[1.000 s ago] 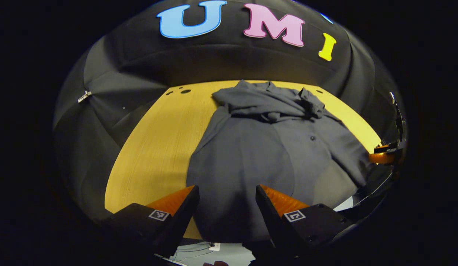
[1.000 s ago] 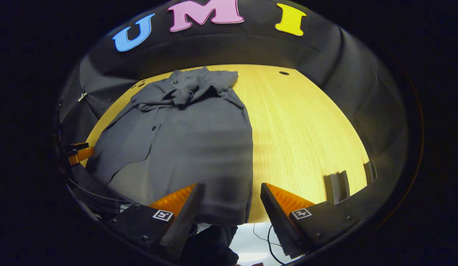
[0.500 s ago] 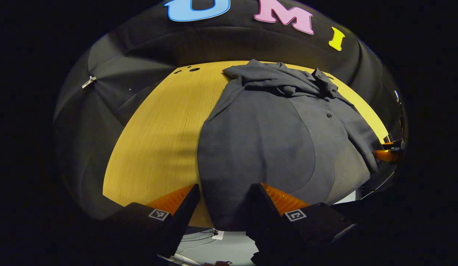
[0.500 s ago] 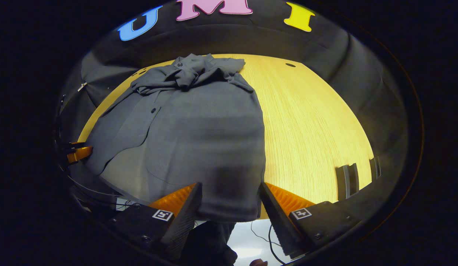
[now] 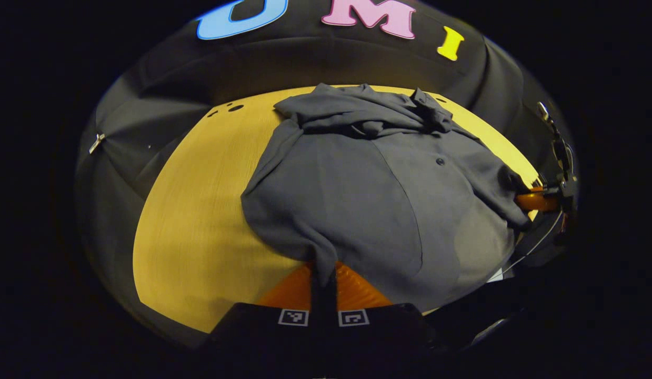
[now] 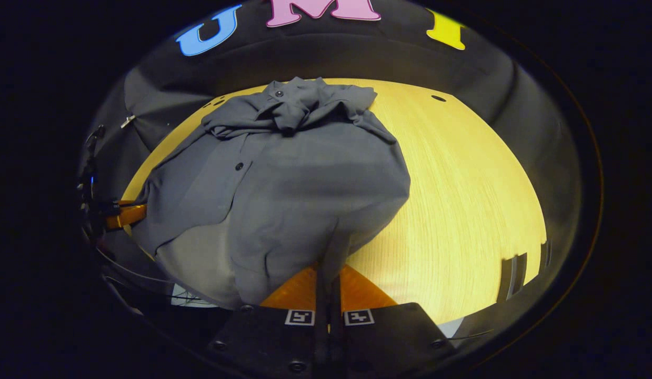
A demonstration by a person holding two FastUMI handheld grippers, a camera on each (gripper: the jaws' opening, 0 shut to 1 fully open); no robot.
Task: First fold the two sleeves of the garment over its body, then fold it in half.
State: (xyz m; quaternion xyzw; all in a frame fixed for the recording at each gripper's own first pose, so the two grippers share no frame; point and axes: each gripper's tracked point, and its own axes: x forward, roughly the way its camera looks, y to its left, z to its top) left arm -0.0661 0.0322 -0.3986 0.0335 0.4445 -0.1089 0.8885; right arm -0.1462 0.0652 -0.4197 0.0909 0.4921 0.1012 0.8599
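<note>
A dark grey button-up shirt point(image 5: 368, 184) lies on the yellow wooden table point(image 5: 199, 221), its sleeves bunched across the collar end at the far side. In the left gripper view my left gripper point(image 5: 324, 273) is shut on the shirt's near hem corner, and the cloth pulls up into a peak between its fingers. In the right gripper view the same shirt point(image 6: 294, 179) spreads over the table point(image 6: 462, 200), and my right gripper point(image 6: 328, 271) is shut on the other near hem corner. The right gripper point(image 5: 536, 201) also shows at the far right of the left gripper view, the left gripper point(image 6: 127, 216) at the far left of the right gripper view.
The black cloth wall point(image 5: 315, 63) rings the table closely. Small round holes point(image 5: 235, 108) sit in the table's far left corner, another hole point(image 6: 439, 98) at the far right. Bare wood lies left of the shirt in the left gripper view and right of it in the right gripper view.
Both grippers were open over the near hem a second ago. Each has since moved in and shut on a hem corner, and the cloth now puckers toward the fingers.
</note>
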